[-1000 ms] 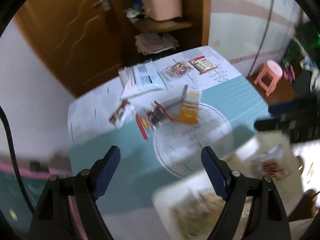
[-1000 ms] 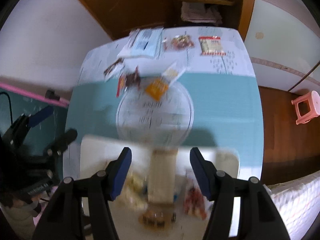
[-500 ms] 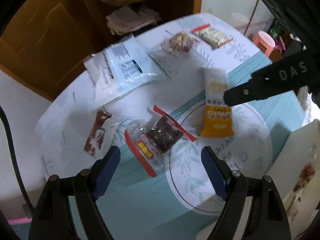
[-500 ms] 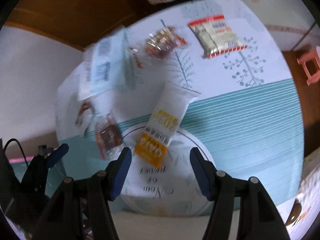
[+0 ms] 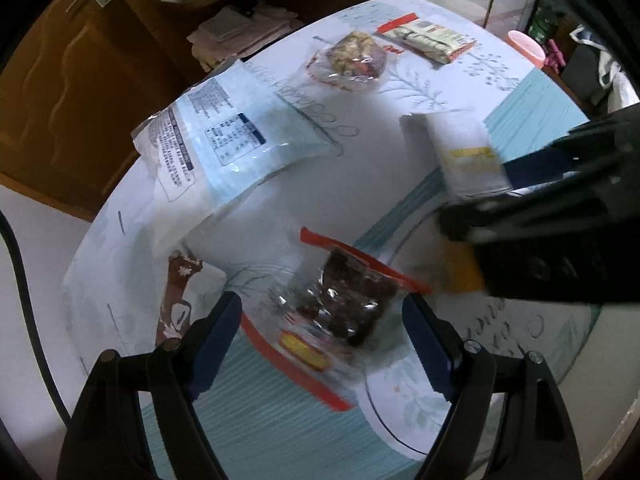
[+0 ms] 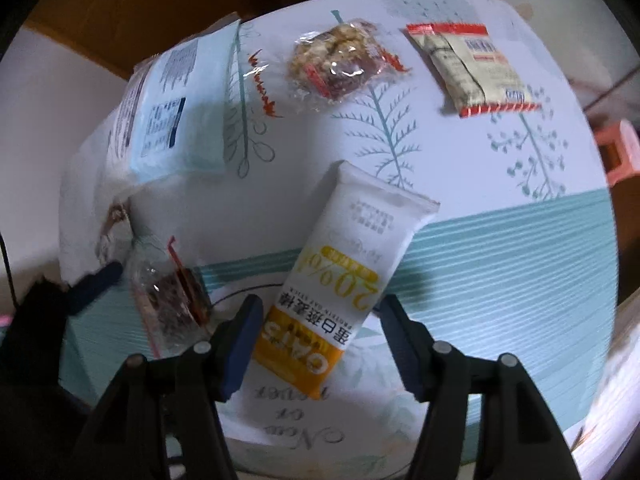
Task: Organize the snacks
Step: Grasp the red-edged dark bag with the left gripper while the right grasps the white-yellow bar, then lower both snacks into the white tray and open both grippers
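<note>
My left gripper (image 5: 322,322) is open, its fingers on either side of a clear red-edged packet of dark snacks (image 5: 344,304), just above it. My right gripper (image 6: 320,320) is open over the yellow lower end of a white and yellow oat bar packet (image 6: 344,276), which lies partly on a round printed mat (image 6: 304,436). The right gripper also shows as a dark shape at the right of the left wrist view (image 5: 560,216). A nut cluster packet (image 6: 340,64) and a beige red-edged packet (image 6: 476,68) lie at the far side of the table.
A pale blue flat package (image 5: 224,140) lies at the far left of the table. A brown wrapped bar (image 5: 176,296) lies left of the dark snack packet. A wooden cabinet (image 5: 80,80) stands behind the table. A pink stool (image 5: 526,46) stands at the far right.
Both grippers have dropped closer to the table. The left one has closed in on the dark snack packet, the right one on the oat bar packet. Both stay open.
</note>
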`<state>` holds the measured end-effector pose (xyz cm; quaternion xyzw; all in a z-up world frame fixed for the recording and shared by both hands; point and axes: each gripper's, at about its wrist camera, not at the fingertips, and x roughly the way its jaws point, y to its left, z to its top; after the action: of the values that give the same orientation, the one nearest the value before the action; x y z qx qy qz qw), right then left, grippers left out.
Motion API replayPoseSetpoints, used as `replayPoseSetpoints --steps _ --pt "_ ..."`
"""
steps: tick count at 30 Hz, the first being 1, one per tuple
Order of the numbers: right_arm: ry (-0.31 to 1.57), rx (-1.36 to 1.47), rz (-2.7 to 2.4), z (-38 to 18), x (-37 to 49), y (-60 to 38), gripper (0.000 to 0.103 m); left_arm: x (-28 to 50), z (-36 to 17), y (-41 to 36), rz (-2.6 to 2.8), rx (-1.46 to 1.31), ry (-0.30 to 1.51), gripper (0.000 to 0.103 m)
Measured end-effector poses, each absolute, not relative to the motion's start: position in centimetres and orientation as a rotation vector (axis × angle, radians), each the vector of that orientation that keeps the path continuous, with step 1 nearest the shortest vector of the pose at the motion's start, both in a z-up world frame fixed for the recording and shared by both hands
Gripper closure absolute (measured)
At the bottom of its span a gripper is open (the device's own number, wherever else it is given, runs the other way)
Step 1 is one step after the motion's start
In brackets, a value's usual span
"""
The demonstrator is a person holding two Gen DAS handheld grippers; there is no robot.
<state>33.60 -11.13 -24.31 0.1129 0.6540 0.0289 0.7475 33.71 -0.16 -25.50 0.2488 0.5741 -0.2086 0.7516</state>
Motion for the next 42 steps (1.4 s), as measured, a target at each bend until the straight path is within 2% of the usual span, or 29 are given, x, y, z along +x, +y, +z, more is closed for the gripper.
replayPoseSetpoints --steps 1,3,11,12,13,20,28,35,42 --pt "1.425 0.194 0.063 -24.2 33.5 -10.7 0.055 34.0 -25.8 -0.1 -0.453 0.542 1.261 0.026" --pt "1.419 0.149 0.077 -24.2 33.3 -10.4 0.062 34.3 -26.6 -0.1 -0.459 0.534 1.287 0.034" --pt "1.418 0.181 0.133 -24.3 32.1 -12.1 0.064 34.8 -26.8 -0.6 -0.431 0.469 1.274 0.049" --pt "1.419 0.198 0.139 -24.7 31.9 -13.2 0.064 34.7 -26.7 -0.7 -0.427 0.46 1.276 0.056" --pt "1.416 0.216 0.144 -24.6 31.6 -13.9 0.064 34.6 -26.5 -0.7 -0.418 0.447 1.279 0.057" --pt "1.349 0.321 0.188 -22.1 29.3 -17.0 0.064 33.0 -23.6 0.3 -0.382 0.334 1.271 0.059" --pt "1.225 0.424 0.297 -15.3 25.4 -20.5 0.064 28.6 -15.1 0.7 -0.348 0.225 1.161 0.059" --pt "1.123 0.4 0.37 -9.9 21.3 -19.6 0.064 22.8 -8.1 0.9 -0.331 0.136 1.082 0.059" --pt "1.042 0.326 0.428 -6.2 15.8 -18.9 0.064 16.5 -3.9 0.5 -0.302 0.019 1.053 0.059"
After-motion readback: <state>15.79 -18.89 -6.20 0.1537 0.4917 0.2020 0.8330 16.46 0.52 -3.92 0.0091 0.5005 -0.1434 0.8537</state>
